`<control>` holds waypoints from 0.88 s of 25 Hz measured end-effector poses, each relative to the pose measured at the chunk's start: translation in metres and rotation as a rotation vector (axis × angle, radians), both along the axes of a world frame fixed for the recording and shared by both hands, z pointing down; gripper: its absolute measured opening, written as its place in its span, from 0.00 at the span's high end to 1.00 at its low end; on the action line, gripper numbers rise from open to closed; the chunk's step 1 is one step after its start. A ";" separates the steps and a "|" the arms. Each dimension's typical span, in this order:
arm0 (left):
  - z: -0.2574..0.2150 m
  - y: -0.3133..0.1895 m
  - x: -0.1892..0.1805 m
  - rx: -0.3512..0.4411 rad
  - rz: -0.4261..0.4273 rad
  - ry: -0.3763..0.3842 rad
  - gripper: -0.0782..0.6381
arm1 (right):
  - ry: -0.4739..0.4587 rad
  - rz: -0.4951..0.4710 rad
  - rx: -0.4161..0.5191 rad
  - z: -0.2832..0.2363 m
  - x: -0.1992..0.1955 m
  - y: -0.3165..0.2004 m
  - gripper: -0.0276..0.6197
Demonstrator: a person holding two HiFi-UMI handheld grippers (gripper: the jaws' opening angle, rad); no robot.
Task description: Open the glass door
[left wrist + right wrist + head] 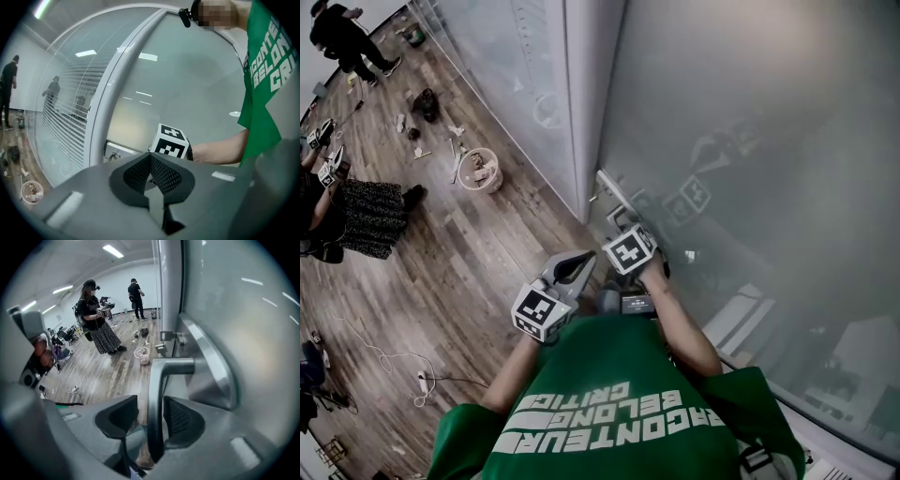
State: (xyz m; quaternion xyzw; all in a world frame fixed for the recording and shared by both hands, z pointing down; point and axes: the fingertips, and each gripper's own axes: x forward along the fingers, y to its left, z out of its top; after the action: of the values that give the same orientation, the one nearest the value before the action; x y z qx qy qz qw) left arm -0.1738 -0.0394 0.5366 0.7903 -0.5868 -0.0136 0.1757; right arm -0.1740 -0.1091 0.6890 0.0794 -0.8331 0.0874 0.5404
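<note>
The frosted glass door [750, 141] fills the right of the head view, hung beside a white frame post [586, 103]. In the right gripper view its metal lever handle [171, 366] bends down from a steel plate [208, 366] and runs between my jaws. My right gripper [151, 401] is open around the lever; the right pad lies close to it and the left pad stands apart. In the head view only its marker cube [630, 251] shows, close to the door. My left gripper [150, 157] is shut on nothing, held just left of the right one [581, 262].
Wooden floor lies to the left with a small bucket [480, 171], scattered items and a white cable [403, 366]. A person in a dark skirt [96, 317] holds grippers nearby; another person [342, 37] stands farther off. Slatted blinds [65, 108] show behind the side glass.
</note>
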 end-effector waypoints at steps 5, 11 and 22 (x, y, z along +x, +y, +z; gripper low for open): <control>0.005 0.004 -0.009 -0.017 -0.030 0.013 0.87 | 0.084 -0.022 -0.046 0.017 -0.003 0.001 0.74; 0.012 0.007 -0.013 -0.021 -0.038 0.017 0.87 | 0.148 -0.078 -0.108 0.028 -0.006 0.002 0.87; 0.014 0.000 -0.019 -0.026 -0.036 0.072 0.87 | 0.313 -0.105 -0.110 0.041 0.008 0.002 0.97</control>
State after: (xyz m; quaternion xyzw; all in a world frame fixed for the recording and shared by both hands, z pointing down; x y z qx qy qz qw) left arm -0.1925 -0.0392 0.5509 0.7764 -0.5943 -0.0375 0.2066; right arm -0.1661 -0.1067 0.7297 0.0189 -0.7358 0.0911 0.6708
